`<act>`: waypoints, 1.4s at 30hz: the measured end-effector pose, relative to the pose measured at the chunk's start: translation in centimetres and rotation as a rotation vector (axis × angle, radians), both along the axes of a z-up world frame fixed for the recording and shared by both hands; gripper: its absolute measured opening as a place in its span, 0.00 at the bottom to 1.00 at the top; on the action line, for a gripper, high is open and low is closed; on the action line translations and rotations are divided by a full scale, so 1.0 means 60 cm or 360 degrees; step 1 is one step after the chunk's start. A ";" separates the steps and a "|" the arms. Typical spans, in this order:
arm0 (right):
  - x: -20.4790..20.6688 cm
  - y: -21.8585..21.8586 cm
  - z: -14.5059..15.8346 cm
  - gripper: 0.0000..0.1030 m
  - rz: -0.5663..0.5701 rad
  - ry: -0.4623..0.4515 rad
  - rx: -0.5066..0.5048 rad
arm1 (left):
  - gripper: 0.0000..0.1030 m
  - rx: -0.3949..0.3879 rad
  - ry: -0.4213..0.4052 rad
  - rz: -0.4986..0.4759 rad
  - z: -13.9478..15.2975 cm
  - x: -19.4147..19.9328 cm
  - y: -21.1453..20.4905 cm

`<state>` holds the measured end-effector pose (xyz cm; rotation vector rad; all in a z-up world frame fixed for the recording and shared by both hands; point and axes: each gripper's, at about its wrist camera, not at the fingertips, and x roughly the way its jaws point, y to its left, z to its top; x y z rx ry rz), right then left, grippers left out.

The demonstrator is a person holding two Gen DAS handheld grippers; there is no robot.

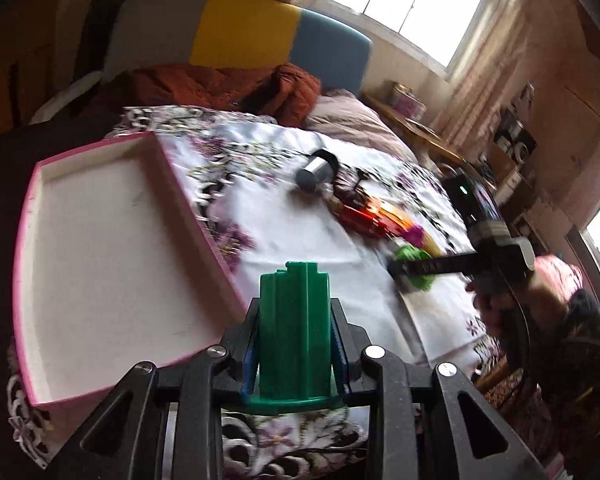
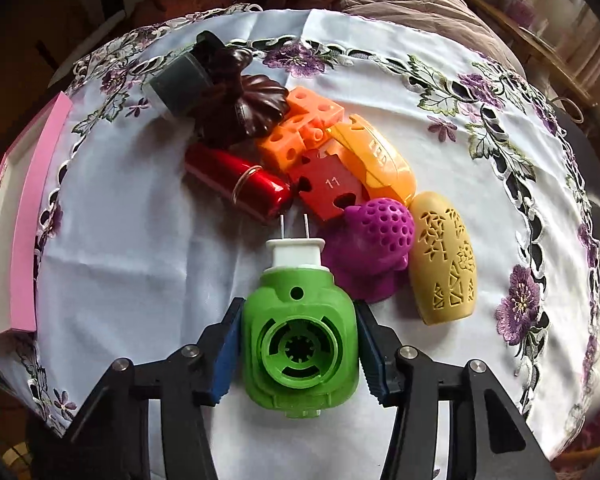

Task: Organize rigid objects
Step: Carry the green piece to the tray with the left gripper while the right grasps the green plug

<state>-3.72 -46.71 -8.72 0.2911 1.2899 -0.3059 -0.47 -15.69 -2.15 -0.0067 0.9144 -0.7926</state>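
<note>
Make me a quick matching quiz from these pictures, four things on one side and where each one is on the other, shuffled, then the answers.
Things:
1. green ribbed block
2. green plug-in device
3. pink box
4. red cylinder

Places:
A. lying in the pile of objects
B. on the cloth's left edge
C. on the cloth between the right jaws
D. clamped in the left jaws

Pairs: 1-D, 2-C, 3-B, 4-A

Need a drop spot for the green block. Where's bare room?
The pink-rimmed tray is bare inside. Open cloth lies between the tray and the red cylinder. Crowded: the pile from the cylinder to the tan perforated shell.
</note>
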 end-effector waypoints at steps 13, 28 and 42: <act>-0.006 -0.007 0.001 0.52 -0.0013 -0.0003 0.0013 | 0.29 0.0083 0.0087 0.0438 -0.012 0.184 0.128; 0.004 0.008 0.001 0.51 0.0019 -0.0014 -0.0045 | 0.29 0.0367 0.0060 0.0579 -0.065 0.357 0.103; 0.012 0.020 0.001 0.52 0.0043 -0.0021 -0.0083 | 0.59 0.0367 -0.0049 0.0761 -0.040 0.299 0.141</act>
